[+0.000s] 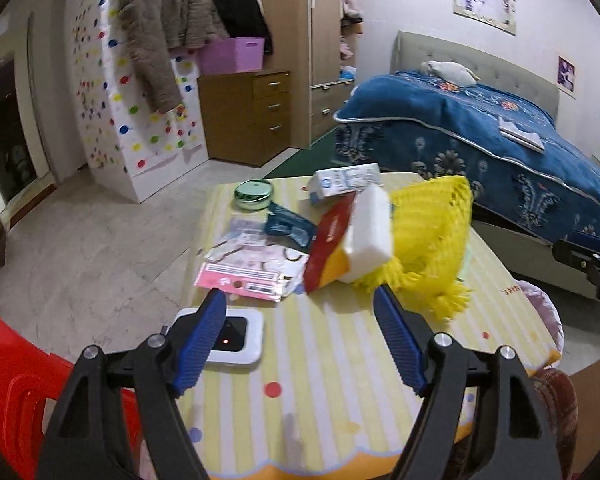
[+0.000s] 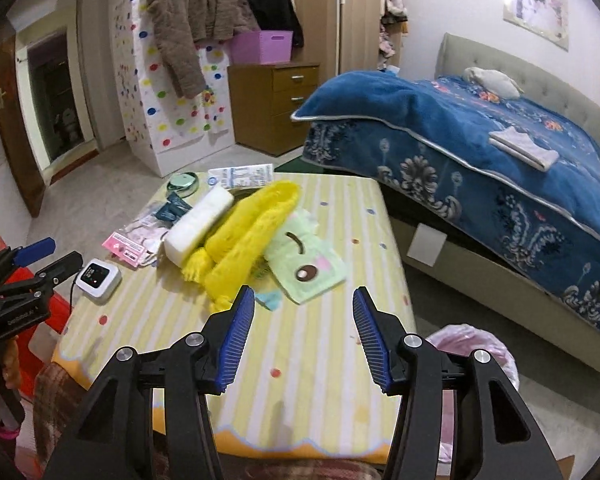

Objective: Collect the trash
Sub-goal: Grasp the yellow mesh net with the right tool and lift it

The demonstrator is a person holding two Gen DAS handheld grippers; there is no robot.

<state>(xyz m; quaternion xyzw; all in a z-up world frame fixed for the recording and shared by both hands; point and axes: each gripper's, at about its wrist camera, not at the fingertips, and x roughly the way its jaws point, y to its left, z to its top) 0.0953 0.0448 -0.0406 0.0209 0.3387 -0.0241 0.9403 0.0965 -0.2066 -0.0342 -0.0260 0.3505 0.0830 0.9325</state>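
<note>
A small table with a yellow striped cloth (image 1: 320, 380) (image 2: 320, 360) holds clutter. A pink wrapper (image 1: 244, 276) (image 2: 126, 250), a dark blue sachet (image 1: 290, 228) (image 2: 174, 208), a red and yellow packet (image 1: 328, 244) and a white and blue carton (image 1: 346, 180) (image 2: 240, 176) lie at its far side. A white foam block (image 1: 370, 236) (image 2: 198, 224) leans on a yellow knitted scarf (image 1: 432, 232) (image 2: 248, 240). My left gripper (image 1: 300, 304) is open and empty above the near edge. My right gripper (image 2: 304, 302) is open and empty, just short of a green cloth (image 2: 308, 268).
A white pocket router (image 1: 236, 338) (image 2: 99, 279) lies at the table's left edge. A green round tin (image 1: 254, 194) (image 2: 183, 182) stands at the far corner. A bin lined with a pink bag (image 2: 476, 348) (image 1: 540, 308) stands right of the table. A red chair (image 1: 12, 380) is left, a bed (image 2: 480, 152) right.
</note>
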